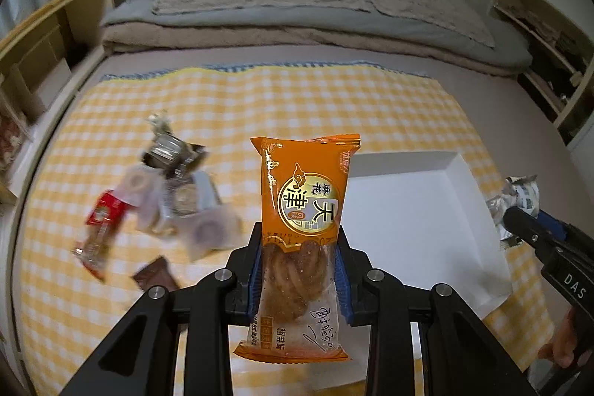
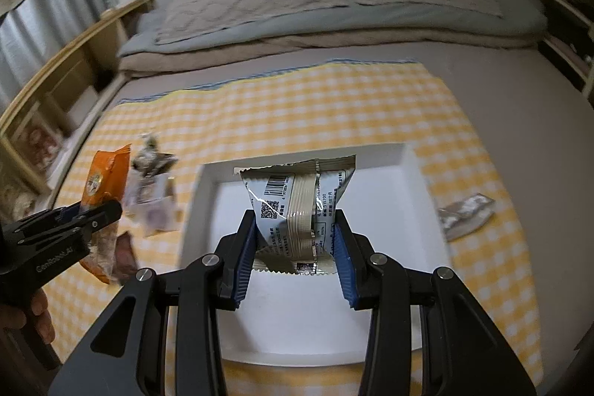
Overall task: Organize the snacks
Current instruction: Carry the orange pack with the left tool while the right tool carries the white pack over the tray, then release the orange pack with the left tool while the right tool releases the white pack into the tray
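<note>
My left gripper [image 1: 299, 240] is shut on an orange snack packet [image 1: 304, 199] with a twisted pastry inside, held upright above the yellow checked cloth just left of the white tray [image 1: 427, 210]. From the right wrist view the same orange packet [image 2: 105, 180] and left gripper [image 2: 96, 214] show at the left. My right gripper [image 2: 295, 229] is shut on a silver-white barcode packet [image 2: 297, 199], which hangs over the white tray [image 2: 200, 206]. In the left wrist view that right gripper [image 1: 514, 216] and its silver packet [image 1: 518, 199] appear at the right edge.
A blurred pile of several snacks [image 1: 167, 195] lies on the checked cloth [image 1: 260, 106] left of the tray, a brown packet [image 1: 156, 275] nearest. Another silver packet [image 2: 466, 212] lies right of the tray. Folded bedding [image 1: 278, 10] lies beyond; wooden shelves [image 1: 48, 25] flank the bed.
</note>
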`<state>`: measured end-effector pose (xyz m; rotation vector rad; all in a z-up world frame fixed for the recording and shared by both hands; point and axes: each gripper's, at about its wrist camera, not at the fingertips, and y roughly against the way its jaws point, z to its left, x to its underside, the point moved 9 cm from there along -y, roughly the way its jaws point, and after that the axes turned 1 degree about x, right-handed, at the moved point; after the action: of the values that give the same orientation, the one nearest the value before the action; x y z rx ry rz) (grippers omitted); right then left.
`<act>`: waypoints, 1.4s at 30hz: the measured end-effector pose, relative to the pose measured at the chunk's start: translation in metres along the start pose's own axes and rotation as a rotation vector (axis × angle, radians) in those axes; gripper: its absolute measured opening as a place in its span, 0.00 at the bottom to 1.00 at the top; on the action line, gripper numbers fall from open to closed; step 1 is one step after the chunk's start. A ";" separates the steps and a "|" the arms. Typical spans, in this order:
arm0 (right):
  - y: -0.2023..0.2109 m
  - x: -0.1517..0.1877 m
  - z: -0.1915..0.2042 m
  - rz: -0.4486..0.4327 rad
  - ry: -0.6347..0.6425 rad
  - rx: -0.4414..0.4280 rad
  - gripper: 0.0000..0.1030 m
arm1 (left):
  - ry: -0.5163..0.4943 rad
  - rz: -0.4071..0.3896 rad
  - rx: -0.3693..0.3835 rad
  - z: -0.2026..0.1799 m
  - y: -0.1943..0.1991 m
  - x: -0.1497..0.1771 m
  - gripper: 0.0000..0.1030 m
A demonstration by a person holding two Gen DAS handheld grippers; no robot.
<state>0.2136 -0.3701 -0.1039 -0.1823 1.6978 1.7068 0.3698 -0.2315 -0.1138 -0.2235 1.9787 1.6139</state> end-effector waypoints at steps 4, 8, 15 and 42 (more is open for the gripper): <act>-0.009 0.003 -0.039 0.023 -0.035 0.040 0.38 | 0.038 0.058 0.032 -0.011 -0.047 -0.022 0.31; -0.020 0.008 -0.067 0.049 -0.055 0.074 0.38 | 0.056 0.103 0.042 -0.025 -0.087 -0.027 0.31; -0.047 0.017 -0.092 0.111 -0.078 0.096 0.38 | 0.098 0.180 0.051 -0.038 -0.143 -0.028 0.31; -0.142 -0.008 -0.119 0.177 -0.135 0.093 0.39 | 0.168 0.179 -0.013 0.005 -0.240 -0.052 0.33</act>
<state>0.2546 -0.4985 -0.2307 0.1265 1.7301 1.7202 0.5266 -0.2997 -0.2897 -0.1968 2.1683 1.7718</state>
